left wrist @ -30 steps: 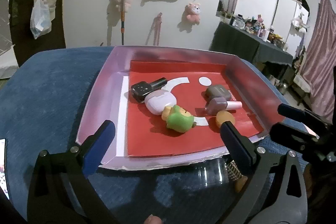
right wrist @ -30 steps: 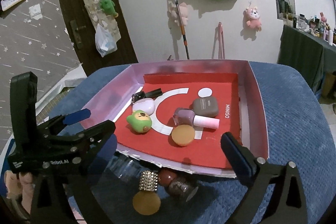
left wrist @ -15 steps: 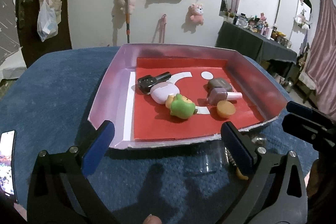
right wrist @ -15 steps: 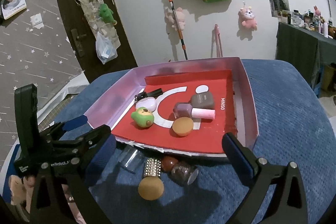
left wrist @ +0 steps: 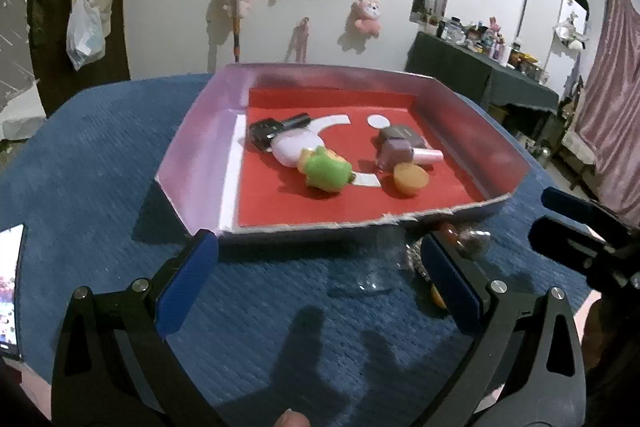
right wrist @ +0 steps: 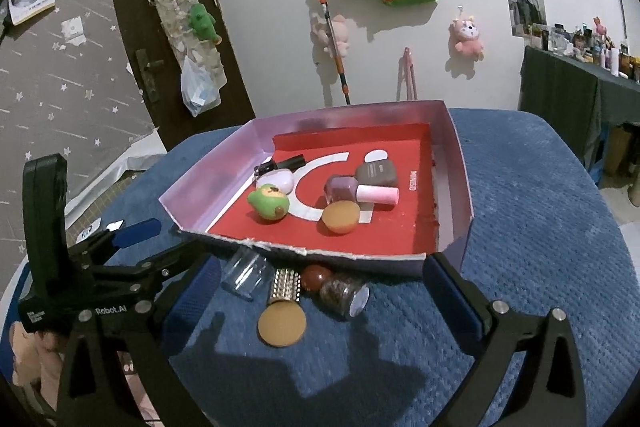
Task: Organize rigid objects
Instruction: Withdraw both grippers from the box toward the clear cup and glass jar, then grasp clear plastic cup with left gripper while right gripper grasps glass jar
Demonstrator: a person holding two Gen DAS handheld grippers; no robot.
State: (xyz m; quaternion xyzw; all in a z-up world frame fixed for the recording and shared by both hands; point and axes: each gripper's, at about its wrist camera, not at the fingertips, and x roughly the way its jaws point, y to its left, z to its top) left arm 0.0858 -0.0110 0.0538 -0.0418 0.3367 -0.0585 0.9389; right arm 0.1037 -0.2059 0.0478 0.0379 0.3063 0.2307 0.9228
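Note:
A pink-walled tray (left wrist: 188, 155) (right wrist: 456, 163) with a red floor holds a green toy (left wrist: 326, 173) (right wrist: 269, 203), a white case (left wrist: 290, 149), a black bottle (left wrist: 276, 126), a brown case (right wrist: 376, 174), a mauve nail polish bottle (right wrist: 360, 190) and an orange disc (right wrist: 340, 217). In front of the tray lie a clear cup (right wrist: 246, 273), a studded bottle with an orange cap (right wrist: 282, 307), a red ball (right wrist: 314, 277) and a small jar (right wrist: 344, 293). My left gripper (left wrist: 316, 287) and right gripper (right wrist: 320, 301) are open and empty, short of the tray.
The tray rests on a blue cushioned surface (left wrist: 92, 163). A phone (left wrist: 10, 287) lies at its left edge. A dark table with bottles (left wrist: 480, 67) stands at the right; a door (right wrist: 168, 27) and hung toys are on the wall behind.
Both grippers have pulled back from the tray, which now looks smaller and farther. The loose items in front of it show more fully.

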